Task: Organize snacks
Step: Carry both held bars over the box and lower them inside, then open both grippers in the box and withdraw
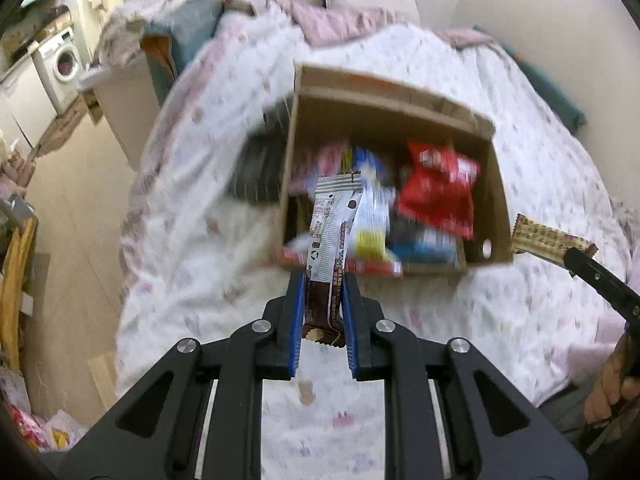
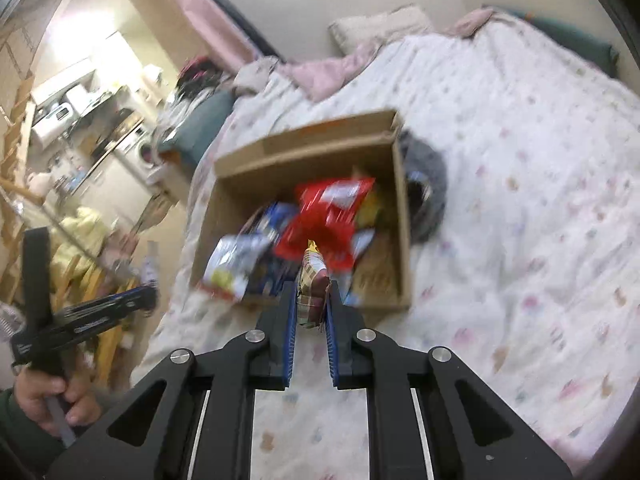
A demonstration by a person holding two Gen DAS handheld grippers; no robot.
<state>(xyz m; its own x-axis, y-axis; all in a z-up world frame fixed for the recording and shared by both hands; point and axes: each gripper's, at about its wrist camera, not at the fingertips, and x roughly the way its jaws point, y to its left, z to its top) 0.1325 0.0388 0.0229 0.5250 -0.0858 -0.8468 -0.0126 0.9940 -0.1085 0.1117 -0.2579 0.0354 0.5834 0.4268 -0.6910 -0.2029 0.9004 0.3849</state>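
Your left gripper [image 1: 323, 292] is clamped on a brown-and-white snack bar [image 1: 332, 236]; the blue pads [image 1: 297, 320] pinch its lower end and the wrapper stands up above the near edge of the cardboard box [image 1: 496, 200]. Your right gripper [image 2: 312, 300] is clenched on a plaid-wrapped bar [image 2: 310, 288], also held at the box's near edge. The box sits open on the floral bedspread [image 1: 192, 248] and holds a red packet [image 1: 436, 188], a blue-white-yellow packet [image 1: 372, 216] and other wrappers too blurred to identify. A dark grey item [image 2: 426, 184] lies just beside the box. The washing machine [image 1: 64, 60] stands well apart.
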